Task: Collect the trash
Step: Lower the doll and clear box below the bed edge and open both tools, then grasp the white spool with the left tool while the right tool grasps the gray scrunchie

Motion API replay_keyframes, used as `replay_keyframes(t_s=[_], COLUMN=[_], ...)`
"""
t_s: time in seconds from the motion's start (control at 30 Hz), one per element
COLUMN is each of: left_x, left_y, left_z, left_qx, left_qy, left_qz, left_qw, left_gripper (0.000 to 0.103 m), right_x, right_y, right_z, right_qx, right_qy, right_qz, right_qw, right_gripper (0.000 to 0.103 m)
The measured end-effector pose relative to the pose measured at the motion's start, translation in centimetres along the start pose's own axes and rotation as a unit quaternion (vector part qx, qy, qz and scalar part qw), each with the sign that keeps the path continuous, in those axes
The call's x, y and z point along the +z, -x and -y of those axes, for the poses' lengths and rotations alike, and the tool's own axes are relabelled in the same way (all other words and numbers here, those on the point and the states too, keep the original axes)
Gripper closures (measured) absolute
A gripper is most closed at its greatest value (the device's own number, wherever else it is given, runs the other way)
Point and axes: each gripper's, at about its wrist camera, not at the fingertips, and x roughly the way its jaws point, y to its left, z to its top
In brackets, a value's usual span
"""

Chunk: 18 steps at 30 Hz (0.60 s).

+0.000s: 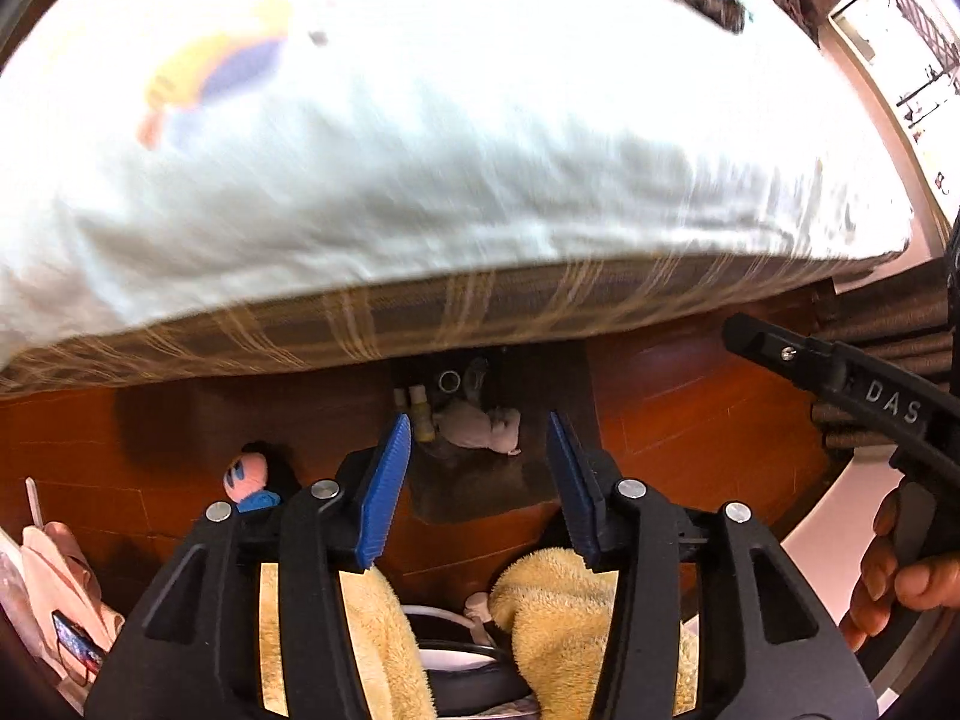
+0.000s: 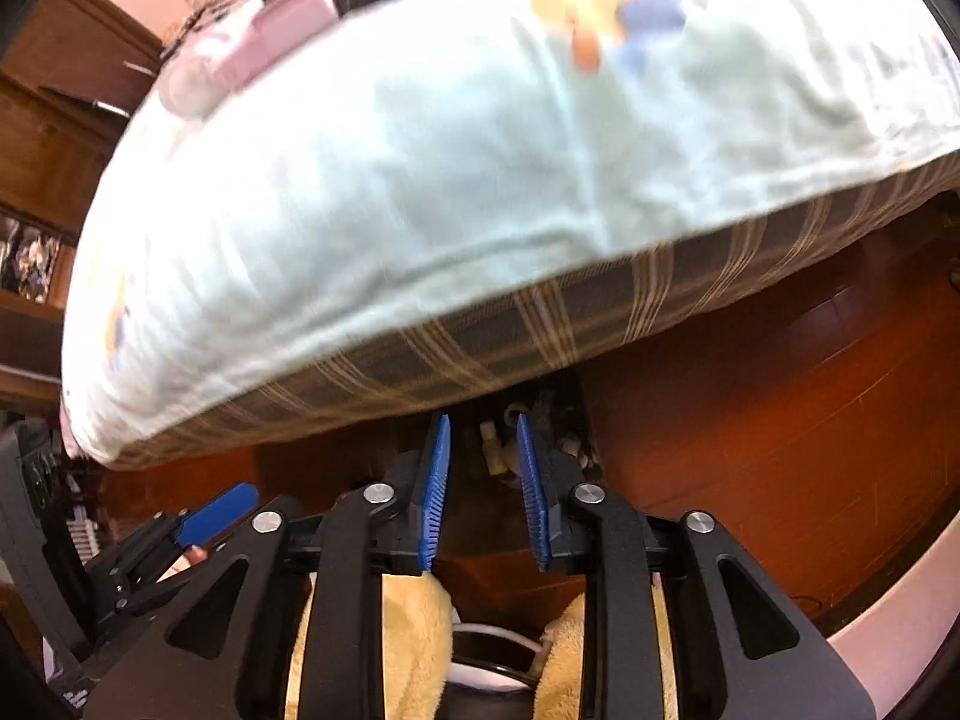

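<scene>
On the wooden floor at the bed's edge lies a dark brown rectangular patch [image 1: 480, 480]; whether it is a bin or a mat I cannot tell. In it are a crumpled pale wad [image 1: 480, 427], small yellow bottles [image 1: 421, 411] and a round cap or can. My left gripper [image 1: 478, 423] hovers above them, its blue pads apart with nothing between. My right gripper [image 2: 483, 423] hangs over the same spot, above a yellow bottle [image 2: 495, 450], with its pads narrowly apart and empty. The right gripper's black body [image 1: 840, 384] also shows at the right of the left wrist view.
A bed with a white printed sheet [image 1: 450, 120] over a plaid mattress side [image 1: 420, 324] fills the upper view. A pink doll [image 1: 249, 477] and pink cloth [image 1: 54, 570] lie at the left. Fluffy yellow fabric [image 1: 558, 606] sits below the grippers. A hand [image 1: 894, 576] holds the right gripper.
</scene>
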Motion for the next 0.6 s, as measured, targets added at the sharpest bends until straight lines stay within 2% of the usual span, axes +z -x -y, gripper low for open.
replay_keyframes(t_s=[0.13,0.27,0.4,0.6], left_x=[1.2,3.2,5.9,10.6], left_y=[3.4,6.6,8.2,7.8], left_z=[-0.3,-0.6,-0.5,-0.9], left_qx=[0.004,0.012,0.015,0.017], left_qy=[0.008,0.006,-0.001,0.004], left_qz=[0.03,0.072,0.106,0.12], left_qw=[0.9995,0.9973,0.9943,0.9926], left_gripper=[0.059,0.054,0.054,0.054], right_x=[1.4,3.2,5.6,9.8], right_y=[3.2,5.6,5.7,4.6], right_z=[0.0,-0.2,-0.2,-0.7], right_qx=[0.002,0.0,-0.003,0.007], right_qy=[-0.006,0.009,0.027,0.035], right_qz=[0.038,0.08,0.102,0.113], right_qw=[0.999,0.997,0.994,0.993], right_gripper=[0.066,0.056,0.056,0.056])
